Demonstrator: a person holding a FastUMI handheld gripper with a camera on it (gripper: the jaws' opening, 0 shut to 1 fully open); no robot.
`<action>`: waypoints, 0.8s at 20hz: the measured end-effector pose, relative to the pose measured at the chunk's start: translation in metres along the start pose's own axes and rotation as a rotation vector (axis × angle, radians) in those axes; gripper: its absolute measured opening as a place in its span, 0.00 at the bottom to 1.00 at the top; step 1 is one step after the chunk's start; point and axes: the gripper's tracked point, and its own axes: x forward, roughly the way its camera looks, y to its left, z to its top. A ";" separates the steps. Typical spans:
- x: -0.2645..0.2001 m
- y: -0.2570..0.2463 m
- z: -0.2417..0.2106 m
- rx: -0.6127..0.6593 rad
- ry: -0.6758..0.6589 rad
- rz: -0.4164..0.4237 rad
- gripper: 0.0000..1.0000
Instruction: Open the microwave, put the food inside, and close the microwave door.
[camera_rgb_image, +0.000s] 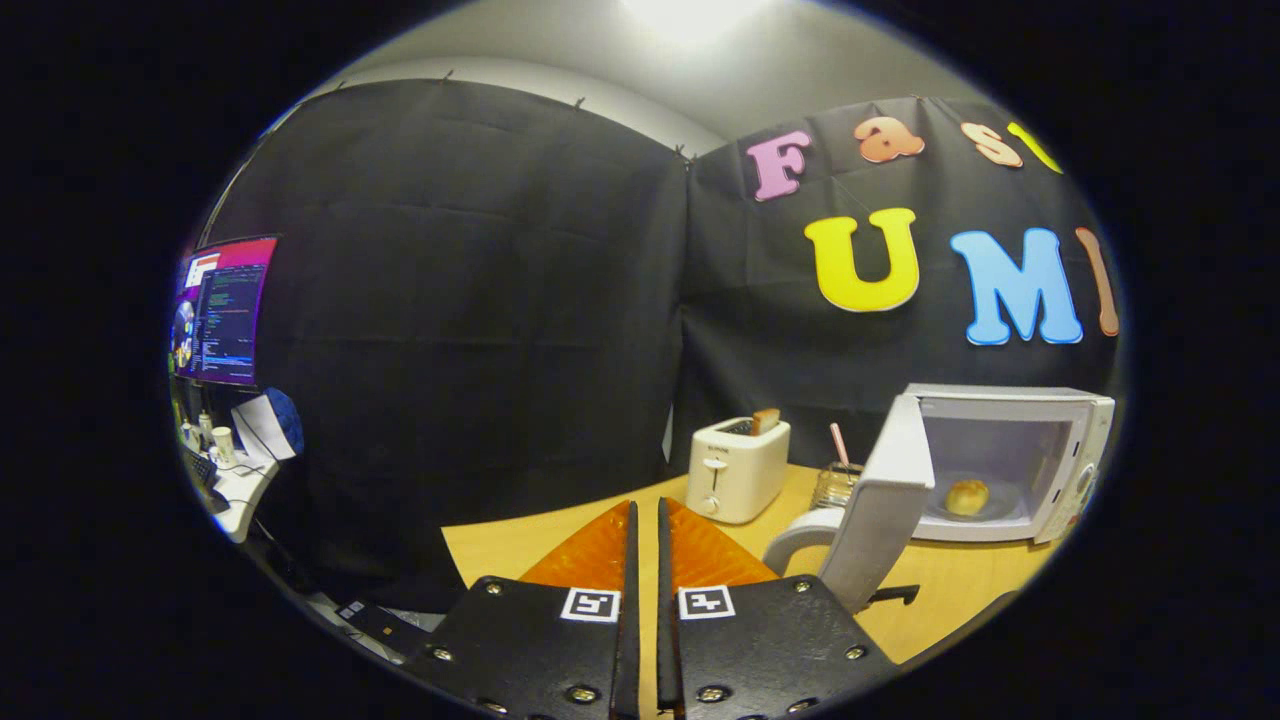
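Glossy white plastic microwave (1010, 455) and toaster (737, 468); matt wood-grain table (960, 590); clear glass jar (835, 485); black cloth wall (470, 300).

The gripper (646, 520) points level and forward, its 2 fingers (600, 550) drawn nearly together (a thin slit parts them), their tips in open air and clamping nothing, each finger base bearing 1 square marker.

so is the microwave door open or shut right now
Open. The microwave door swings out toward the gripper, leaving the cavity exposed with the food on the turntable inside. The gripper's fingers are closed together, holding nothing.
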 end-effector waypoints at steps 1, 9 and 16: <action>0.007 -0.006 -0.009 0.000 0.023 -0.015 0.07; 0.000 -0.046 -0.041 0.011 0.072 -0.152 0.01; -0.040 -0.106 -0.045 0.022 0.096 -0.258 0.01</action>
